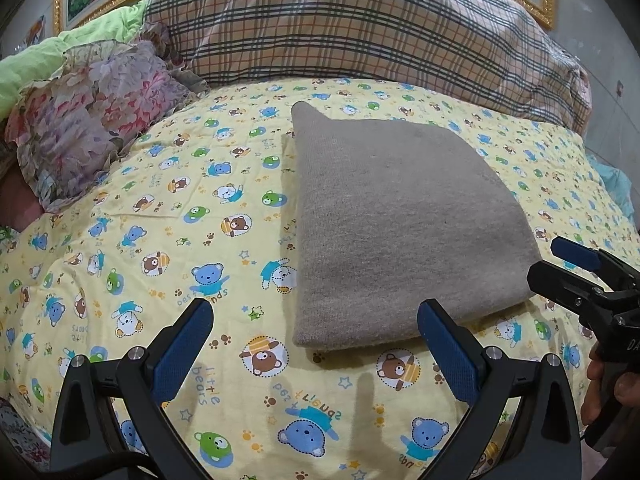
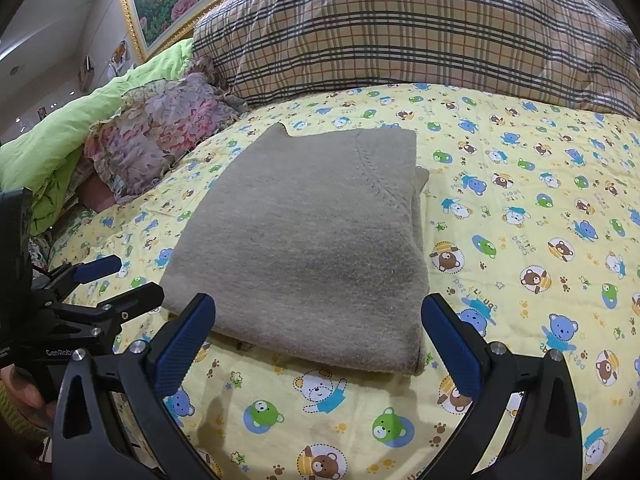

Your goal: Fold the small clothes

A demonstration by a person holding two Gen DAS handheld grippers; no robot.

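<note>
A grey knit garment (image 1: 396, 220) lies folded into a flat rectangle on the yellow bear-print sheet (image 1: 160, 240). It also shows in the right wrist view (image 2: 308, 240). My left gripper (image 1: 316, 320) is open and empty, just in front of the garment's near left corner. My right gripper (image 2: 318, 320) is open and empty, hovering over the garment's near edge. The right gripper also shows at the right edge of the left wrist view (image 1: 560, 264), open. The left gripper shows at the left of the right wrist view (image 2: 120, 280), open.
A large plaid pillow (image 1: 360, 28) lies behind the garment. A floral ruffled cushion (image 1: 88, 120) and a green quilt (image 1: 40, 60) lie at the far left. A gold-framed picture (image 2: 160, 4) hangs on the wall behind.
</note>
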